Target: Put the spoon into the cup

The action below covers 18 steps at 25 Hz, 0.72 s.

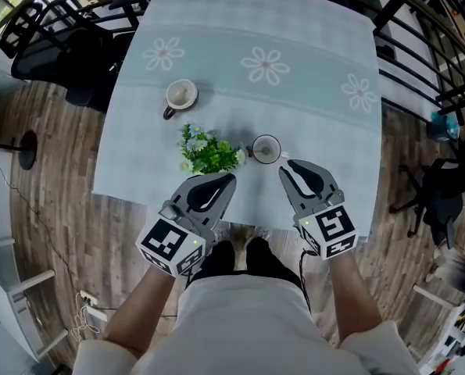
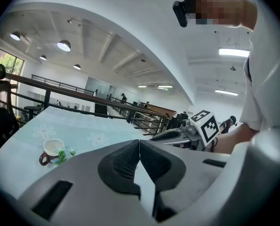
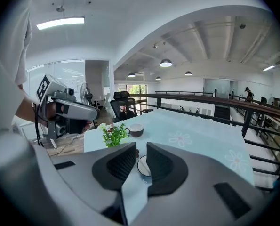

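on the flowered tablecloth (image 1: pixel 310 53) the cup (image 1: pixel 266 148) sits just beside the plant (image 1: pixel 209 153); your left gripper (image 2: pixel 139 142), pinched shut, or right gripper (image 3: pixel 140 149), parted empty, could topple it.

No legible text, only square markers

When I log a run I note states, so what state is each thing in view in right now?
left gripper: shut, nothing between its jaws.
right gripper: open, jaws slightly apart, empty.
near cup: upright on the table, something thin inside, too small to name.
far cup: upright, looks empty.
plant: upright, beside the near cup.
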### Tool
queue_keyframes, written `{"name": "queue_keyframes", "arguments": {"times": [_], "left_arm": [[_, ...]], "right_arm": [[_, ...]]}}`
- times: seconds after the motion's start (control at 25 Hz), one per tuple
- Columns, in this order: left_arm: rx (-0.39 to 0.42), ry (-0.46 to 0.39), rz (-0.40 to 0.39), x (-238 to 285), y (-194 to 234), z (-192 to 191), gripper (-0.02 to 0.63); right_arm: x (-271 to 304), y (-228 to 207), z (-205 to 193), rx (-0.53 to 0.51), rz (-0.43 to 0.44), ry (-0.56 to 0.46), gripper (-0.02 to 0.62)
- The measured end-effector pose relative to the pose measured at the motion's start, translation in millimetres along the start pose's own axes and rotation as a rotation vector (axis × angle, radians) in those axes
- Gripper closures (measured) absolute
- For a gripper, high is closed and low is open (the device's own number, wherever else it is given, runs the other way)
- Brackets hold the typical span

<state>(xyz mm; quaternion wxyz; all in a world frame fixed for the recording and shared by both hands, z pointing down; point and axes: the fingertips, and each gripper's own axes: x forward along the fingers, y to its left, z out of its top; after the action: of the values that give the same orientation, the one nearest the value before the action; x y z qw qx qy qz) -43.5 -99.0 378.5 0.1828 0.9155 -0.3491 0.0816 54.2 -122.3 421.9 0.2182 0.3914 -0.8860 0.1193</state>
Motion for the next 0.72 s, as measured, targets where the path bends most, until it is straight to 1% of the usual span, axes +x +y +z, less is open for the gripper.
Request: {"name": "queue_keyframes", "arguments": {"times": [0.12,0.28,0.72], "left_arm": [[0.026,-0.007,0.0,-2.5,-1.0,10.6,0.584],[0.039,-0.017,0.0,-6.5,-3.8,21.3,0.584],[0.093,-0.037,-0.007,-12.2,-14.4,39.6,0.584]], "right_arm": [[-7.6,-0.1,11.1,0.02,-0.008,-0.033,0.526],[-18.1,-0.8,22.6,0.054,-0.017,-0.066,0.54],[-42.8,9.8,43.8,0.073,-0.026,-0.137,0.561]]}}
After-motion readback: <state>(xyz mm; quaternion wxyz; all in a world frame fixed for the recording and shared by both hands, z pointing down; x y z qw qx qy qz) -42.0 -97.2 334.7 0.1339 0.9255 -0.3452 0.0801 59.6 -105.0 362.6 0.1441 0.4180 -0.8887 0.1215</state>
